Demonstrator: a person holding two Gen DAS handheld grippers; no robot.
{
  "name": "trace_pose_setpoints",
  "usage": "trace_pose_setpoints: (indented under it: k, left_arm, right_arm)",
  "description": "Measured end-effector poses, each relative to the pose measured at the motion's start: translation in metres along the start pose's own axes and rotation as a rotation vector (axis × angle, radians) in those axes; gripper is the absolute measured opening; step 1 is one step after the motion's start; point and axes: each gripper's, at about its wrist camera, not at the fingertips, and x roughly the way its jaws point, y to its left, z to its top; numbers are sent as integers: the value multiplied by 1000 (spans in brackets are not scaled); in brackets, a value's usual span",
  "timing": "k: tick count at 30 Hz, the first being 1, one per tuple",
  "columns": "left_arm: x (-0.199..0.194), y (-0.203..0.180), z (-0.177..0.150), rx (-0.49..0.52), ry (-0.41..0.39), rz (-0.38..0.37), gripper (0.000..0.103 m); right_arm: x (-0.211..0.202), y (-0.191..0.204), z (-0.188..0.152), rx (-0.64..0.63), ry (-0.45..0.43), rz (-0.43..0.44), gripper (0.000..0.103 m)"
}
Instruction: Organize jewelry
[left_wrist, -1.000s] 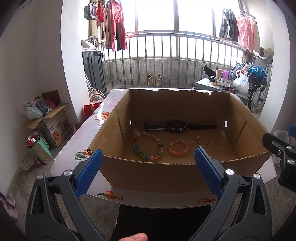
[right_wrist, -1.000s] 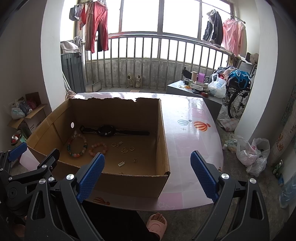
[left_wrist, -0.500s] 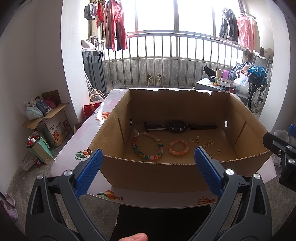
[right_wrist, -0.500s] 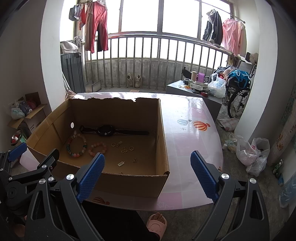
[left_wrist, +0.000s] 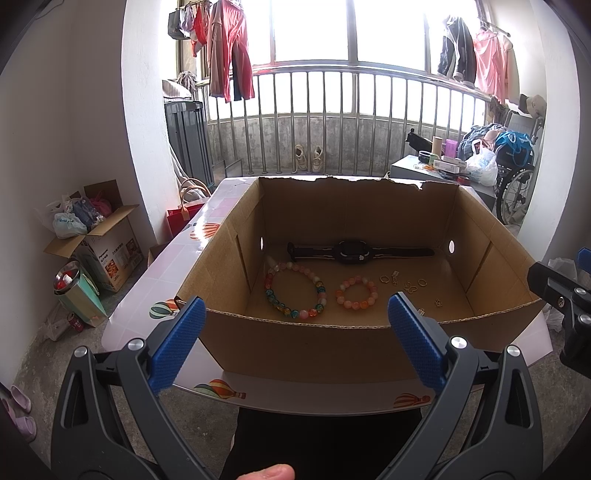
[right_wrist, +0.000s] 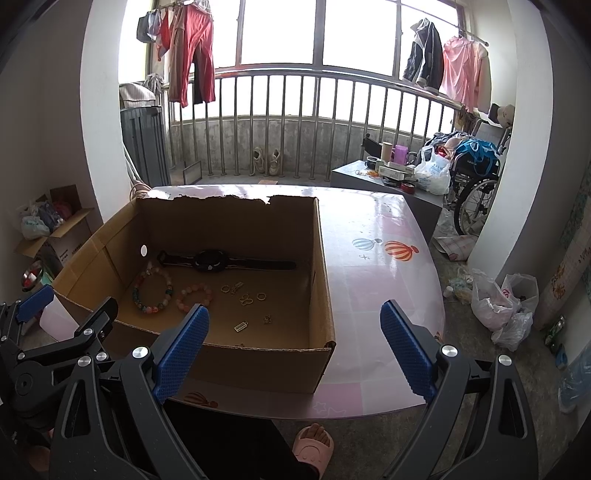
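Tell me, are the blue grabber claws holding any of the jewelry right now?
No. The left gripper and right gripper are both open and empty; the bracelets and watch lie in the cardboard box.

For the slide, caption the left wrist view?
Open left gripper held before a cardboard box holding a watch, two bracelets and small rings.

Watch (left_wrist: 352, 252), bracelets (left_wrist: 294, 288), seemingly rings (left_wrist: 405, 283) inside box (left_wrist: 303, 347).

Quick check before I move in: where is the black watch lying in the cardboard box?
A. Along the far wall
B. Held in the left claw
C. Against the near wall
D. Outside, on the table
A: the black watch lies flat along the cardboard box's far wall, beyond both bead bracelets.
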Motion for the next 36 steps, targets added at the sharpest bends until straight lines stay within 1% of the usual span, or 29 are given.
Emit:
trace_pose_setpoints:
  k: [36]
  left_arm:
    - [1, 4, 1, -6, 1, 1, 96]
  right_arm:
    - [2, -1, 0, 3, -1, 2, 91]
